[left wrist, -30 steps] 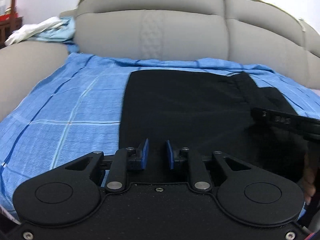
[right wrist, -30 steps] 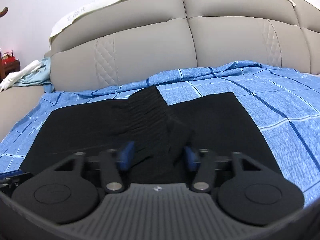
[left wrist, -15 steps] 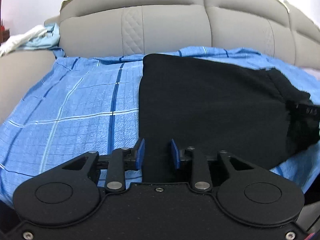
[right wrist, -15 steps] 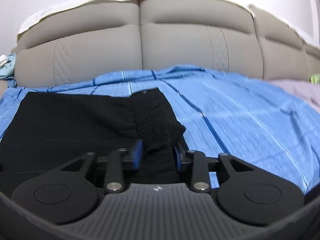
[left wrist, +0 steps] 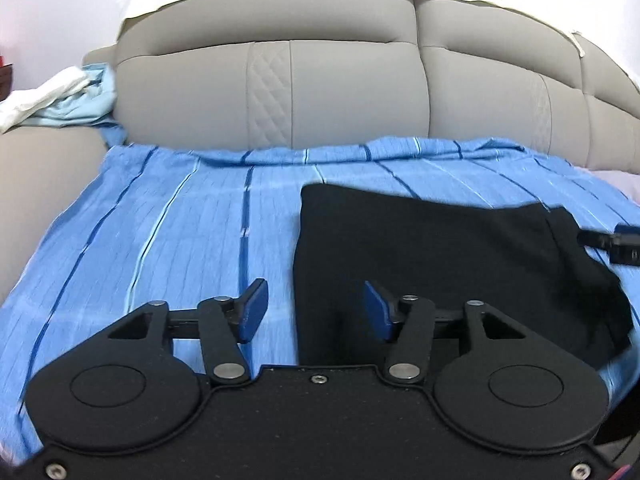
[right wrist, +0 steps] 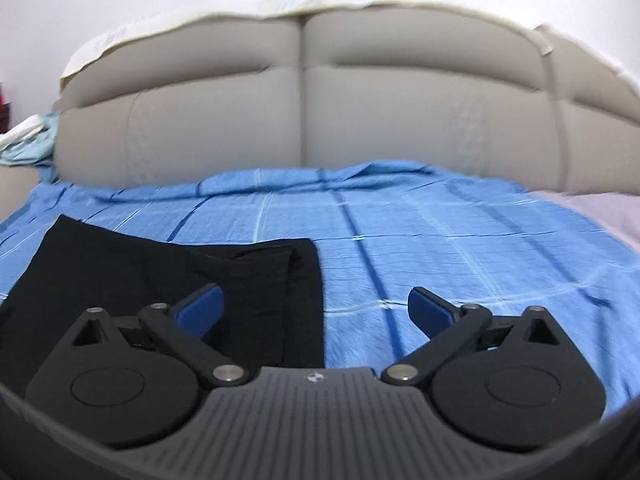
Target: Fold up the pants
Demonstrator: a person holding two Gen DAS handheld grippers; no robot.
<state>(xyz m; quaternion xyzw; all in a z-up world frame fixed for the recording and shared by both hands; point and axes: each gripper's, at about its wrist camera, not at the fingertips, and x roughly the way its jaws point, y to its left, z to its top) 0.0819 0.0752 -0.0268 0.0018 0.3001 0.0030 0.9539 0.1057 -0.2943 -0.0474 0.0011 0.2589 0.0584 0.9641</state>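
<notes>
The black pants lie folded flat on the blue checked sheet. My left gripper hovers over their left edge; its jaws are opening and the blue pads press on nothing. In the right wrist view the pants fill the lower left, with the bunched waistband end near the middle. My right gripper hangs over their right edge, jaws opening wide, and the pads hold nothing. The tip of the right gripper shows at the right edge of the left wrist view.
A grey padded headboard rises behind the sheet. White and light blue cloth lies on the grey ledge at the far left. Bare blue sheet spreads to the right of the pants.
Both grippers let go of the pants and opened wide. Each has pulled back and shifted outward: the left toward the pants' left edge, the right toward their right edge.
</notes>
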